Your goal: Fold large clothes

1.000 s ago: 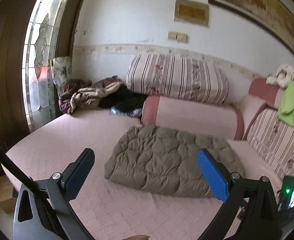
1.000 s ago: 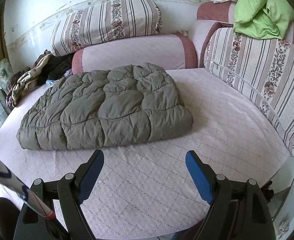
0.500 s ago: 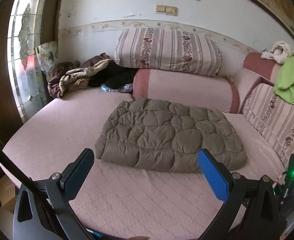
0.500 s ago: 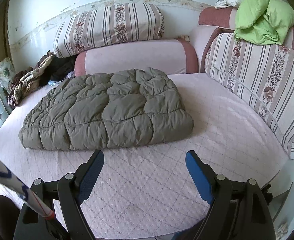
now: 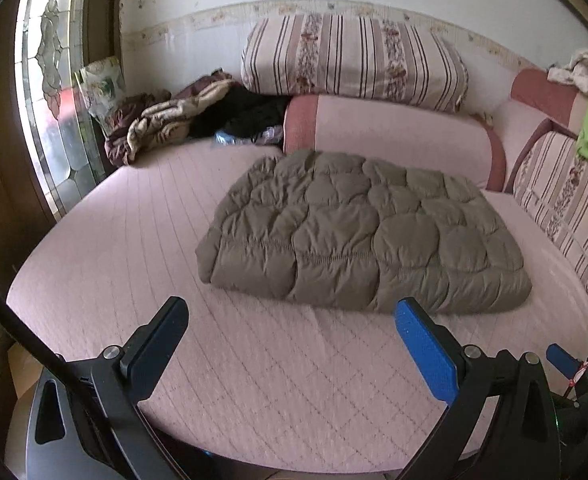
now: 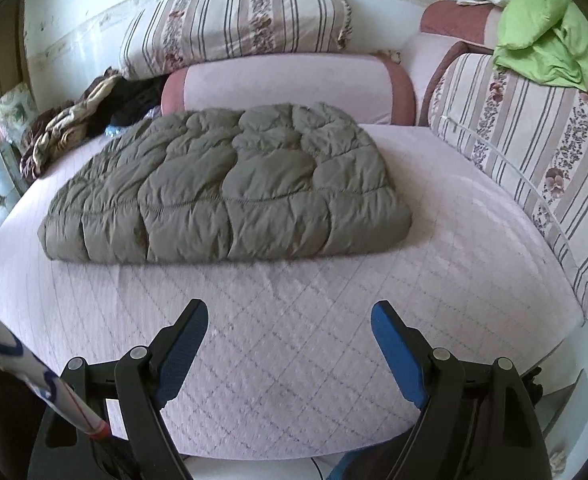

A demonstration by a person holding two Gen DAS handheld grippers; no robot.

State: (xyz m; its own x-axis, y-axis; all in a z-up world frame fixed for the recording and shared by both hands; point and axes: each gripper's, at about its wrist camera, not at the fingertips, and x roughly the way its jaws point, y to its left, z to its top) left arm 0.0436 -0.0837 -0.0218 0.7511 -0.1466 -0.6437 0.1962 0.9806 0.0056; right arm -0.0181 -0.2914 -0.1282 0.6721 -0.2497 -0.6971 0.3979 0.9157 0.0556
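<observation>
Olive quilted jacket (image 5: 358, 232) lay folded into a puffy rectangle on the pink bed (image 5: 133, 248), toward the back, near the pink bolster (image 5: 394, 136) and below the striped cushion (image 5: 350, 56). Left hand-held gripper (image 5: 289, 320) hovered over the bed's front edge, fingers spread wide, holding nothing. Right hand-held gripper (image 6: 289, 320) likewise wide apart and empty, just short of the jacket. Pile of dark clothes (image 5: 181, 120) at back left, possibly blankets, blurred. Green cloth (image 6: 546, 40) sat on the right-side cushion
</observation>
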